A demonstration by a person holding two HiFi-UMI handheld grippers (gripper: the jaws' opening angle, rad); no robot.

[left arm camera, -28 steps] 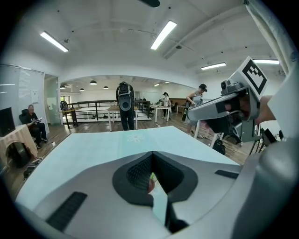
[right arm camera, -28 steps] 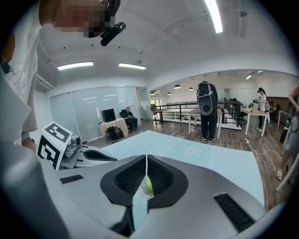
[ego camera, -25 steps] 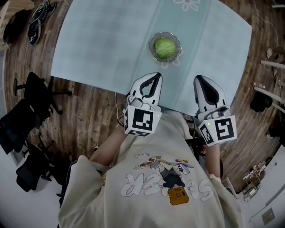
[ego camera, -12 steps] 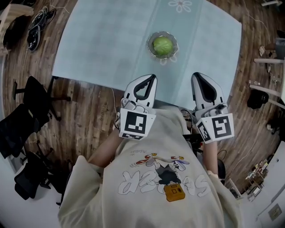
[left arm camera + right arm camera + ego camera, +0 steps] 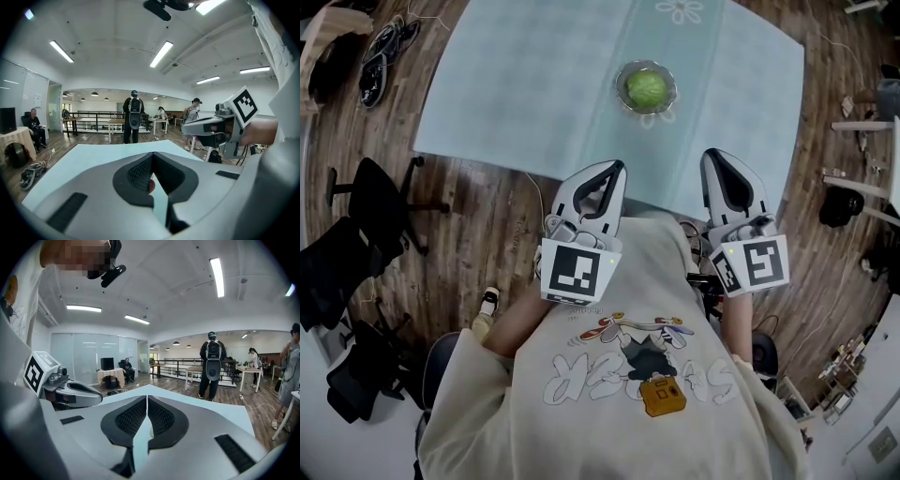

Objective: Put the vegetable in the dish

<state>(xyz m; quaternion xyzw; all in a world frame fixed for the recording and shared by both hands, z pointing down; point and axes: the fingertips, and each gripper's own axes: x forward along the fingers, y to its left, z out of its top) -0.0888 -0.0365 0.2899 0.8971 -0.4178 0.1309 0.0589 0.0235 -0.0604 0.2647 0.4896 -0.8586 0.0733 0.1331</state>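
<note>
A green vegetable (image 5: 646,88) sits in the glass dish (image 5: 622,75) on the pale bench (image 5: 534,84).
Both closed and empty, the left tool (image 5: 619,165) and right tool (image 5: 712,154) hover at the bench's near edge.

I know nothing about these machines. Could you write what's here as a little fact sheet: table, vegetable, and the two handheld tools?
Table: pale blue top, on a wooden floor
Dish: clear bowl on the table's far half
Vegetable: round, green, lying in the dish
Left gripper: fingers shut, holding nothing
Right gripper: fingers shut, holding nothing
Task state: vegetable already in the dish
</note>
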